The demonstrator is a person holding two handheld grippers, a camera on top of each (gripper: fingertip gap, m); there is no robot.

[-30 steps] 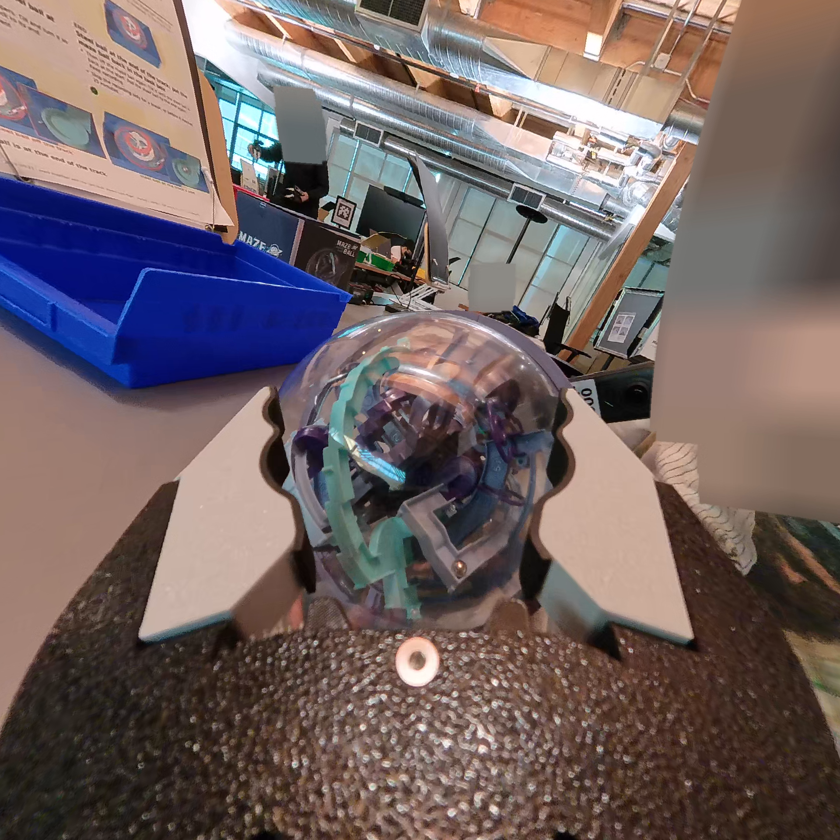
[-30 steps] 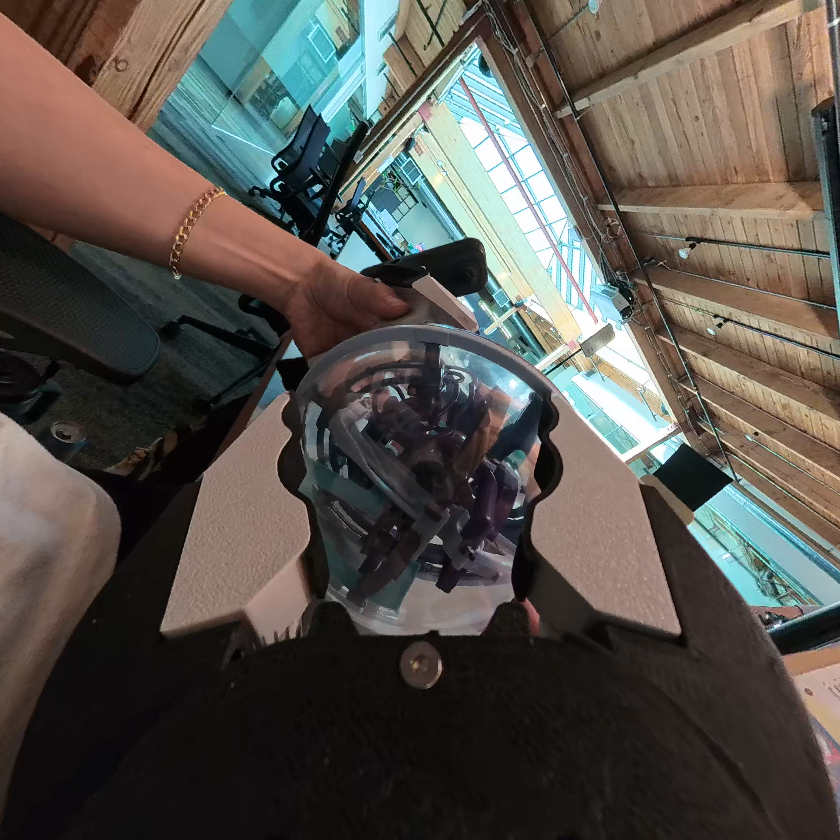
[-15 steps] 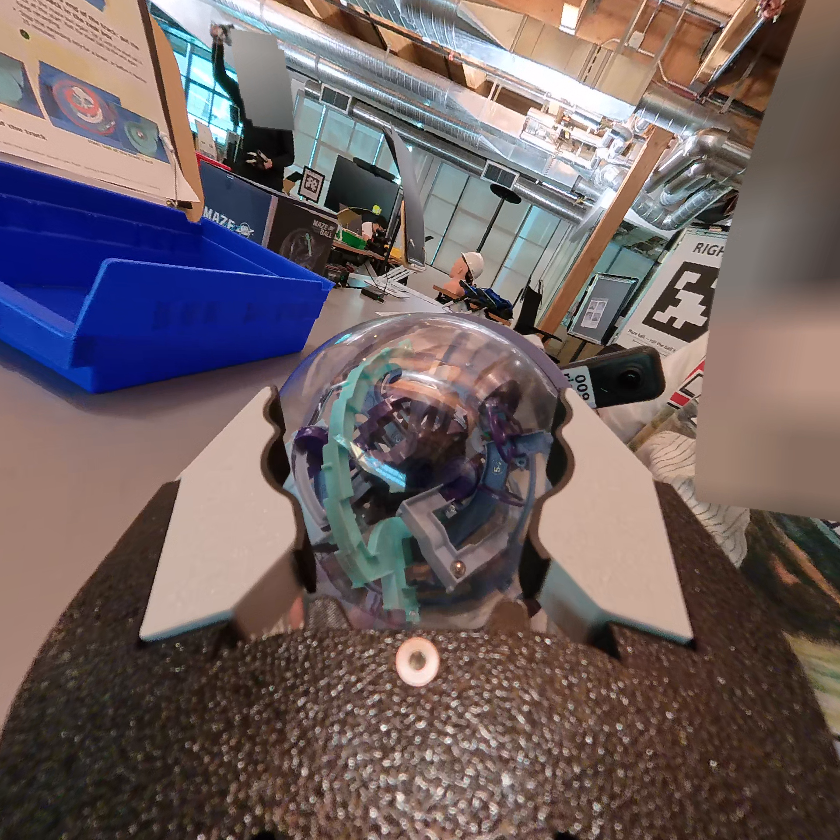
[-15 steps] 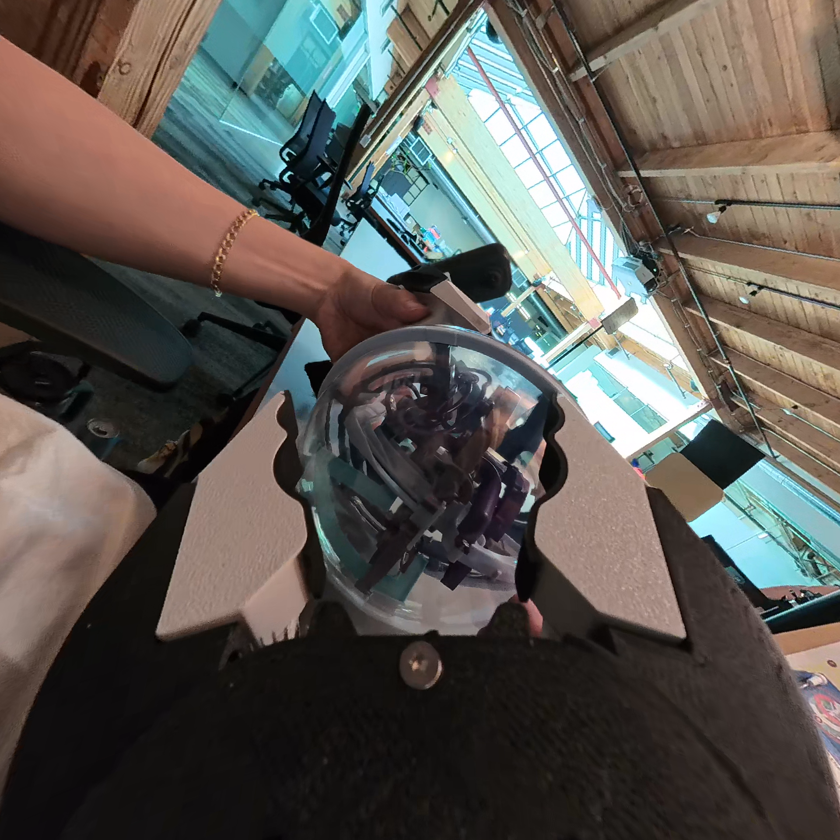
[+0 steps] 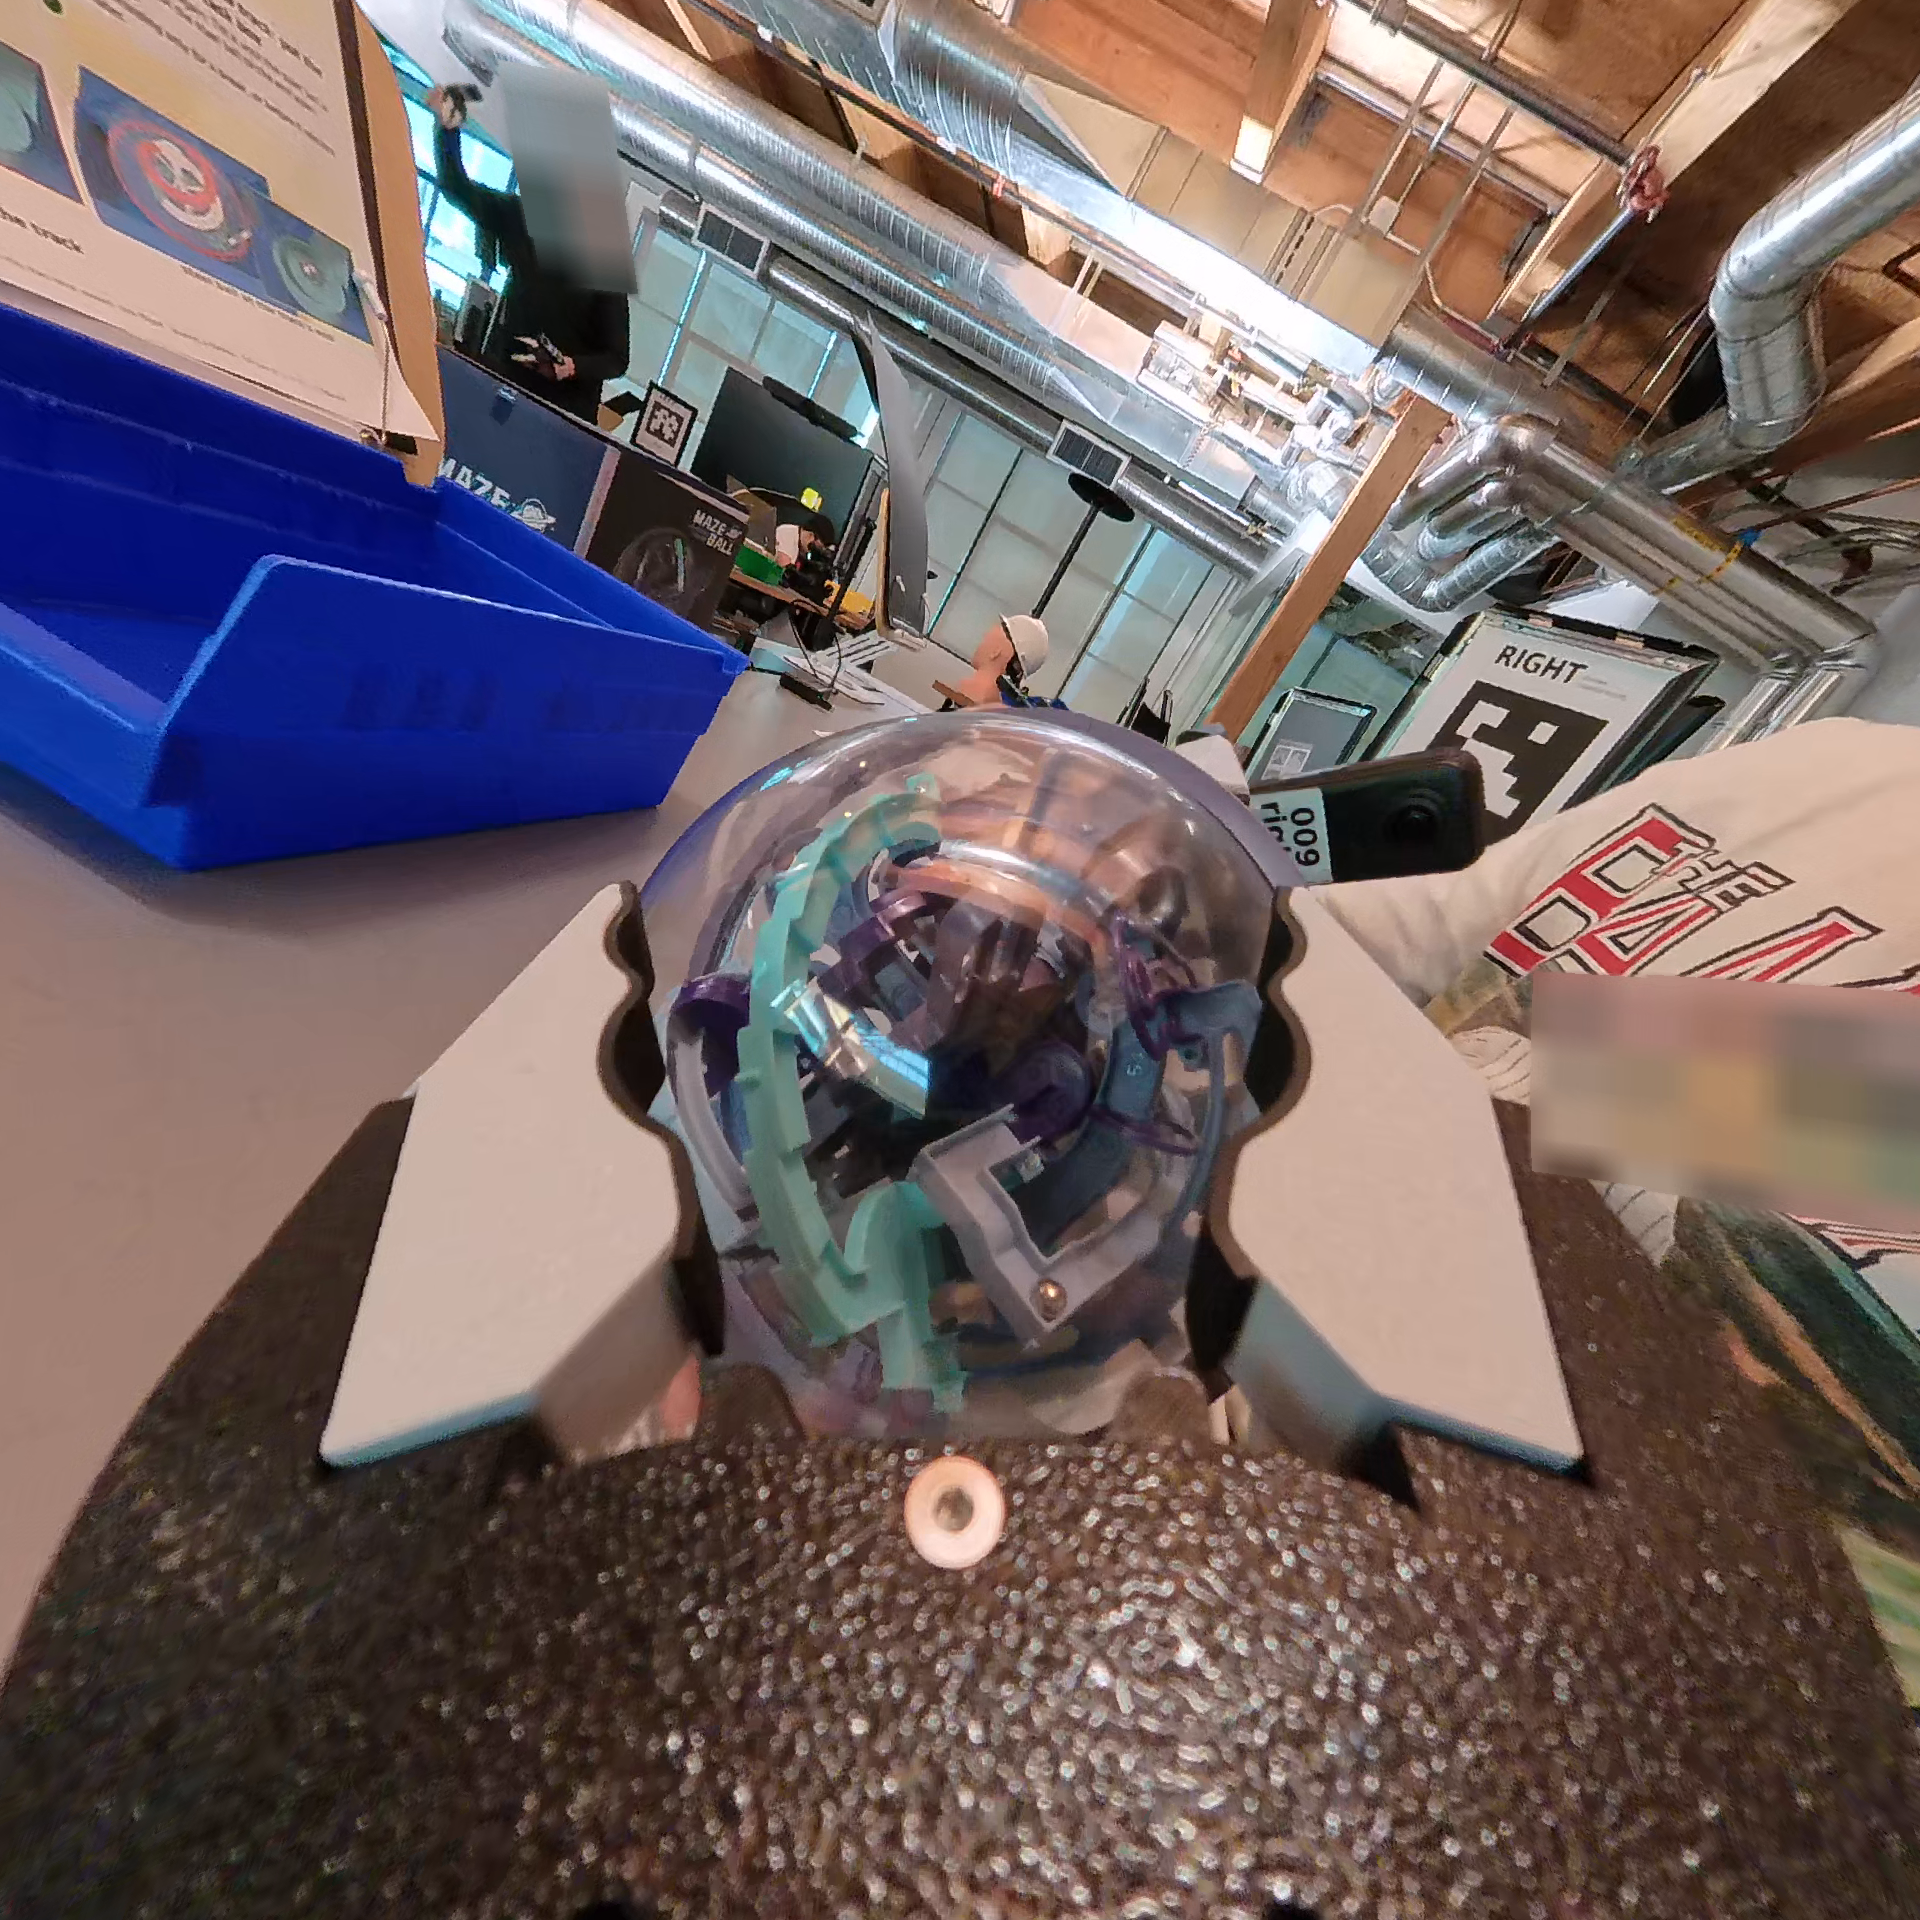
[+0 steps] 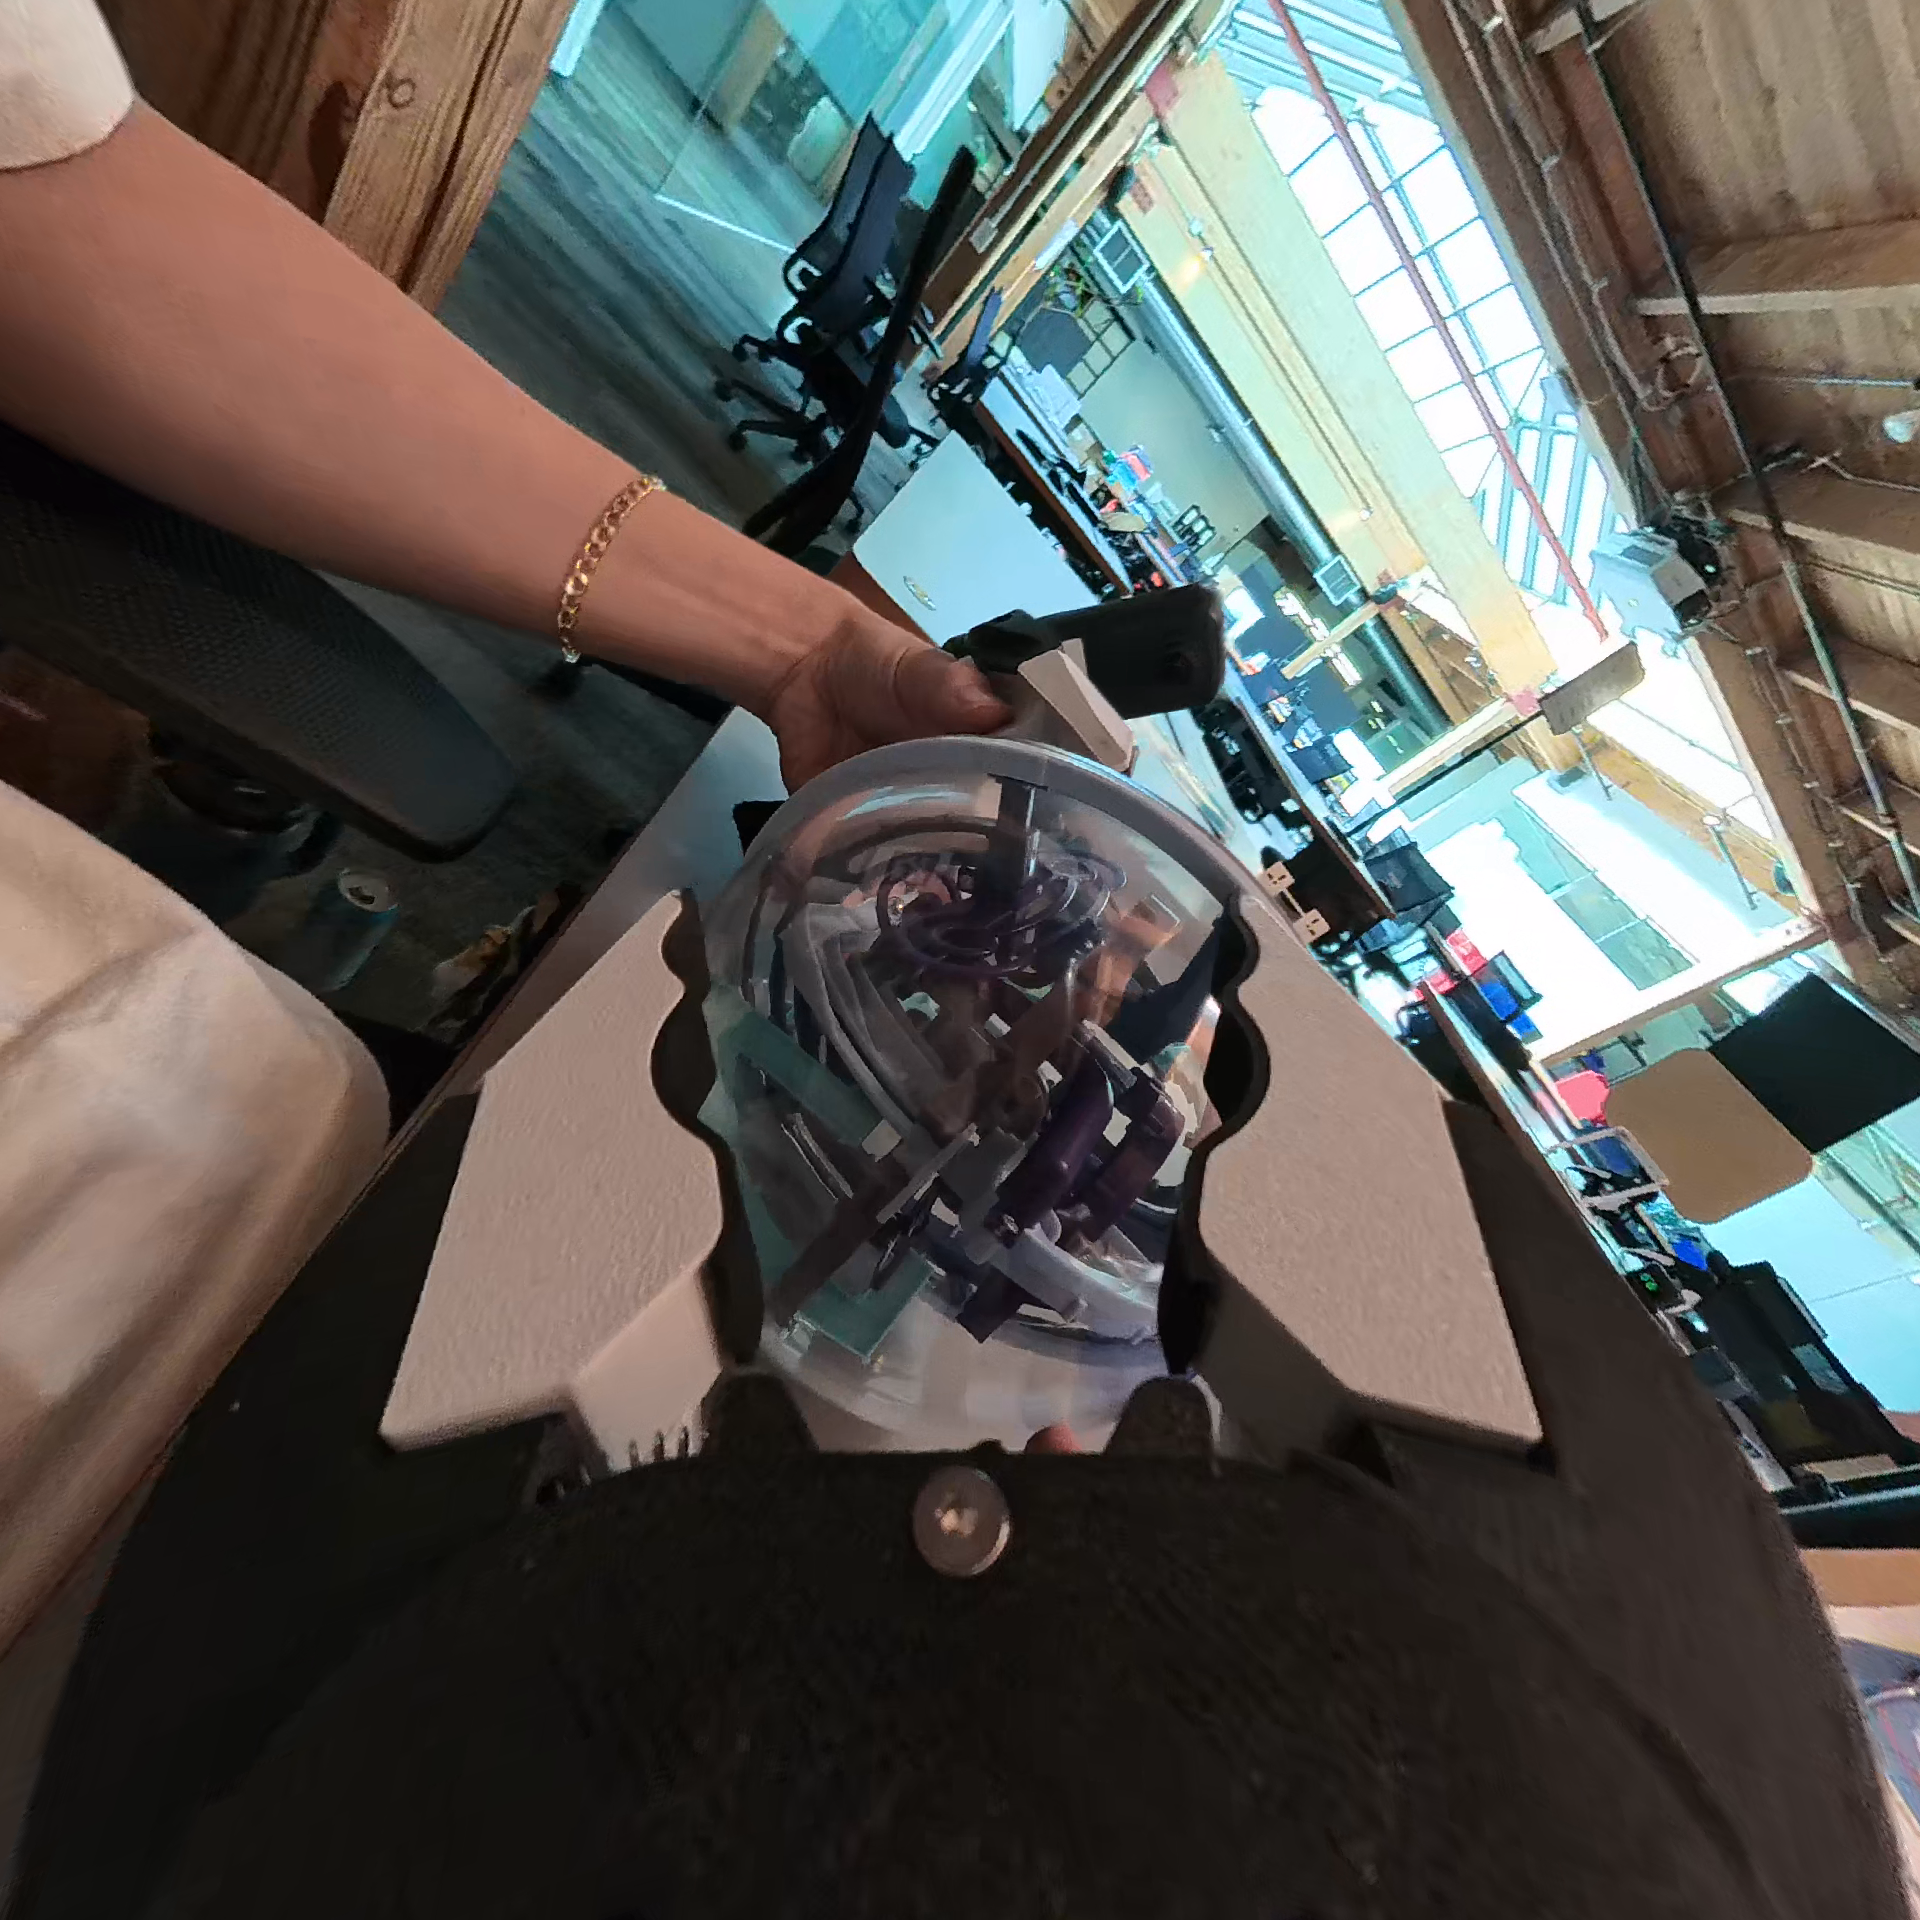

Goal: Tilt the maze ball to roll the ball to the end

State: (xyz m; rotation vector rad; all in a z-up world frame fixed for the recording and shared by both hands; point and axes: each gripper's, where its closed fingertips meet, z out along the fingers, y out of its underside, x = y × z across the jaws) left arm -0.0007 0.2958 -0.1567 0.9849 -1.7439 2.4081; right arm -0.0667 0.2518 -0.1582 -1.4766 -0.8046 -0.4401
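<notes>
The clear maze ball [image 5: 951,1060] sits clamped between the jaws of the left gripper [image 5: 951,1101] and right gripper [image 6: 961,1122], off the table [image 5: 208,997]. As a sphere it has no long axis; its small steel ball [image 5: 1052,1291] rests in a grey track nearest the left jaws' base.

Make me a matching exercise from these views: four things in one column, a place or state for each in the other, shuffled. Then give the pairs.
Things
1. maze ball
2. small metal ball
3. blue bin
4. gold bracelet

Places or states
A. on the person's wrist
B. clamped between both tongs
C. on the grey table, left of the sphere
D. on a grey track inside the sphere

Pairs: 1-B, 2-D, 3-C, 4-A
</notes>
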